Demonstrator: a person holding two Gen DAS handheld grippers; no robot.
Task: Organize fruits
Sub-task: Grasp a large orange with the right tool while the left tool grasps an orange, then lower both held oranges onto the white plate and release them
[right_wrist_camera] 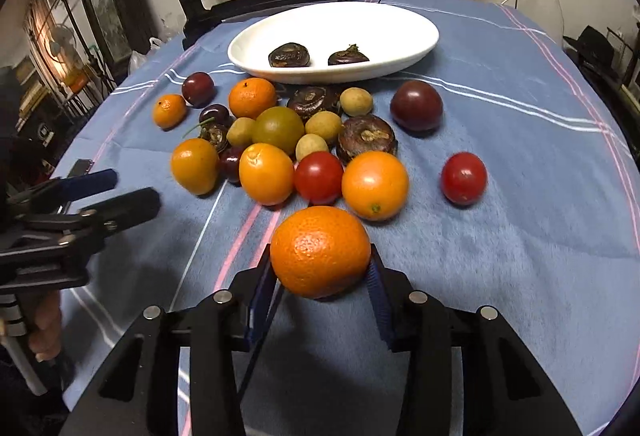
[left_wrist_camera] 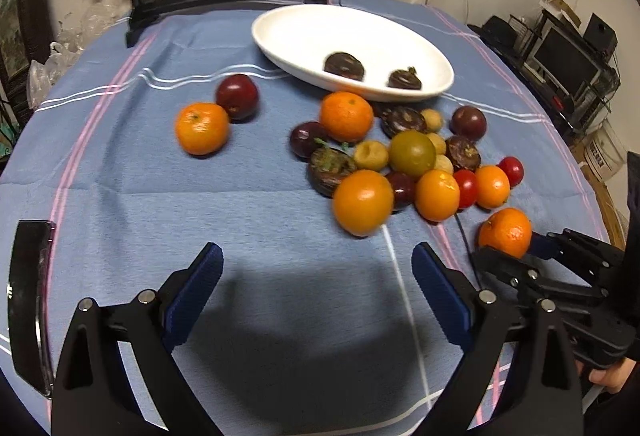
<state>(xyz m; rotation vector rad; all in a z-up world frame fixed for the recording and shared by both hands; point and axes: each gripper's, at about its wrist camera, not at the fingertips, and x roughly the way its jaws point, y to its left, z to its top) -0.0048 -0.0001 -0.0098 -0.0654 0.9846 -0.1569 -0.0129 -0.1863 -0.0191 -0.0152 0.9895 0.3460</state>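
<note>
Between your right gripper's (right_wrist_camera: 320, 290) ribbed blue pads sits a mandarin (right_wrist_camera: 320, 251) with dimpled, slightly glossy peel; beyond the jaws, the blue tablecloth (right_wrist_camera: 520, 236) looks soft, matt and napped, the white oval dish (right_wrist_camera: 400, 35) smooth glazed ceramic, the cherry tomatoes (right_wrist_camera: 464, 177) shiny

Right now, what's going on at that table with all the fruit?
A person is sorting fruit with a handheld gripper in each hand. The right gripper has its blue pads against both sides of a mandarin at the near edge of the pile. The left gripper is open over bare blue tablecloth, holding nothing. The white dish holds only two dark fruits; the rest lie loose on the cloth.
</note>
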